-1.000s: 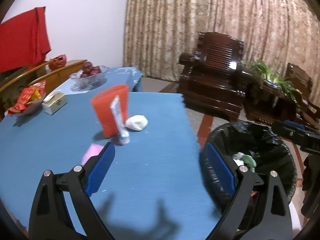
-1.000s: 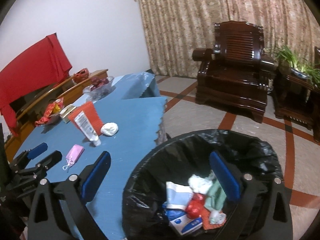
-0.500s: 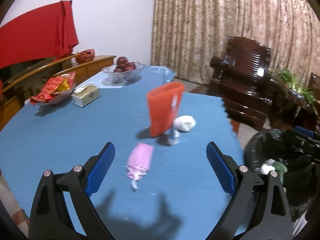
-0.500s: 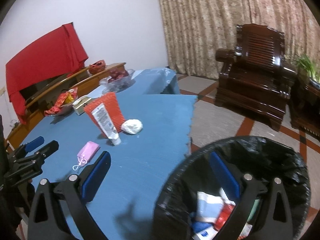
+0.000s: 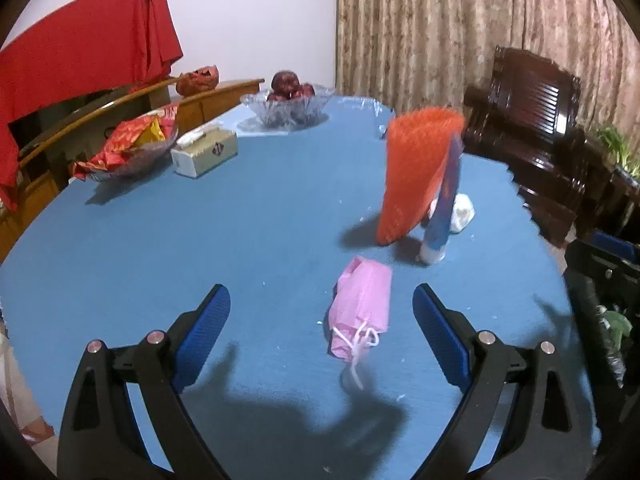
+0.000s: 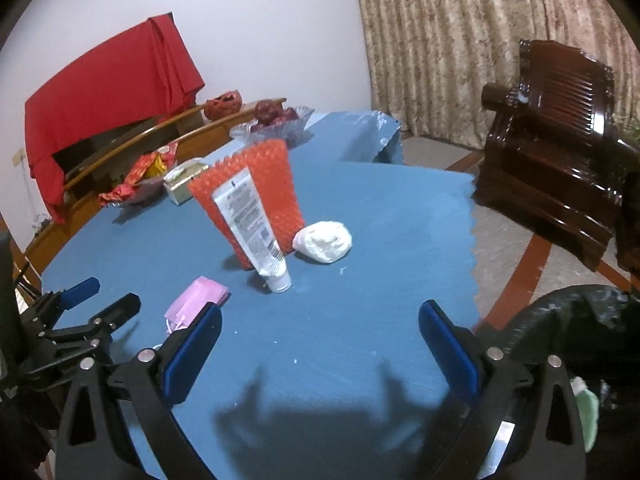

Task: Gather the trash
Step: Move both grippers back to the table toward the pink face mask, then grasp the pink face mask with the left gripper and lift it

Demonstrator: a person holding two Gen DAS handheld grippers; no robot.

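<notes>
In the left wrist view the left gripper point(image 5: 320, 312) fills the bottom of the frame with its 2 blue-padded fingers spread wide apart and holding nothing. A pink mask point(image 5: 362, 306) lies on the blue table point(image 5: 240, 232) between the fingertips, just right of center, its white ear loop trailing toward the lower edge. Above it, right of center, an orange net sleeve point(image 5: 416, 172) stands upright with a tube point(image 5: 442, 216) leaning against it cap down, and a white wad point(image 5: 462, 212) lies just beside them. In the right wrist view the right gripper point(image 6: 320, 328) also sits at the bottom with its fingers wide apart and empty, above bare tabletop. There the mask point(image 6: 198, 300) is at lower left, partly hidden behind the left fingertip, and the tube point(image 6: 256, 224), sleeve point(image 6: 276, 184) and wad point(image 6: 324, 240) stand at center. A bin point(image 6: 592, 320) lined with a black bag sits at the lower right edge, off the table. At upper left are a tissue box point(image 5: 206, 152), a fruit bowl point(image 5: 288, 106) and a red cloth point(image 5: 80, 52).
</notes>
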